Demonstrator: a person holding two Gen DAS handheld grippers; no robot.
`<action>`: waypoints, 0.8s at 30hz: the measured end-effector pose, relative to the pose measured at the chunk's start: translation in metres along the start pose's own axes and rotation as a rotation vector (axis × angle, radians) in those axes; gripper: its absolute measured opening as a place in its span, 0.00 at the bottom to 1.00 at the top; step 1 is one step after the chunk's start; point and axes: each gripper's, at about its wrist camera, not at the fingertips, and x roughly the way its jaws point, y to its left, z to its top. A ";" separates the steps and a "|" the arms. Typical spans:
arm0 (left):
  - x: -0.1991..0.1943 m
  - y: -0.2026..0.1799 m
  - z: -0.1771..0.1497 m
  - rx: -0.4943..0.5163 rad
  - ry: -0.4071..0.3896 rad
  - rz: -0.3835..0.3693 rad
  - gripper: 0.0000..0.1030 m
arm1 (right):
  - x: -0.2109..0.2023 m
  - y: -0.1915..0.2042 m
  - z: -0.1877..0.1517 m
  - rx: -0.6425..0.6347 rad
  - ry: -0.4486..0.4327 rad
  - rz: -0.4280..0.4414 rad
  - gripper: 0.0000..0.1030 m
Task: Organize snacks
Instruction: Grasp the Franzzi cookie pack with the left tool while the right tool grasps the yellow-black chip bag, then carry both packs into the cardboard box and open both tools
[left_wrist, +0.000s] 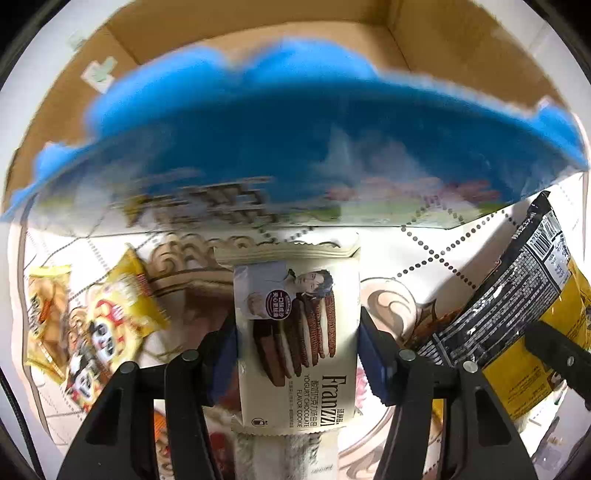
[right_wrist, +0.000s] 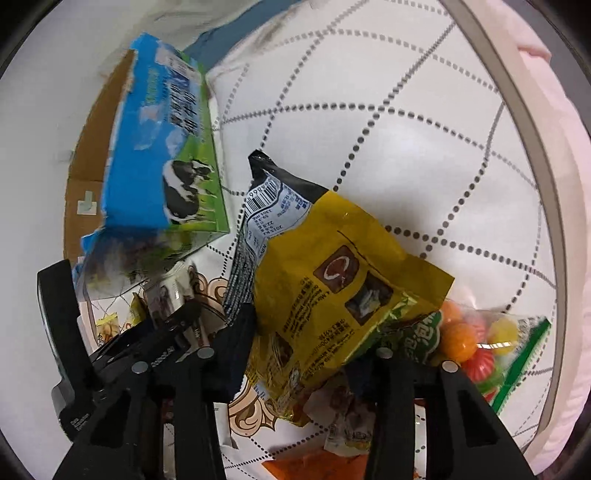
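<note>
White quilted cloth w/ dotted diamond lines and beige scroll print covers the surface; a cardboard box (left_wrist: 258, 33) with blue cow-printed sides stands open at its far edge.

Left gripper (left_wrist: 297, 350) points down, fingers (left_wrist: 373, 354) clamped on both long edges of the Franzzi cookie pack (left_wrist: 295, 332), a flat cream pouch w/ crimped ends.

Right gripper (right_wrist: 291, 354) grips the yellow snack bag (right_wrist: 332, 288), glossy, crinkled foil w/ black back panel, bag lifted off the cloth.

Step, as judged: pick-up phase, both items in hand. Next: carry each over the box rim and let go inside w/o snagging the flaps.

Nearby: small yellow packets (left_wrist: 110, 314); clear bag of round coloured candies (right_wrist: 480, 347).
</note>
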 end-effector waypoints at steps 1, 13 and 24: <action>-0.007 0.003 -0.003 -0.005 -0.006 -0.004 0.54 | -0.005 0.002 -0.002 -0.016 -0.008 -0.003 0.42; -0.114 0.028 -0.062 -0.048 -0.123 -0.020 0.54 | -0.068 0.038 -0.043 -0.180 -0.038 0.061 0.40; -0.152 0.060 -0.053 -0.097 -0.225 -0.056 0.54 | -0.119 0.083 -0.065 -0.258 -0.115 0.082 0.40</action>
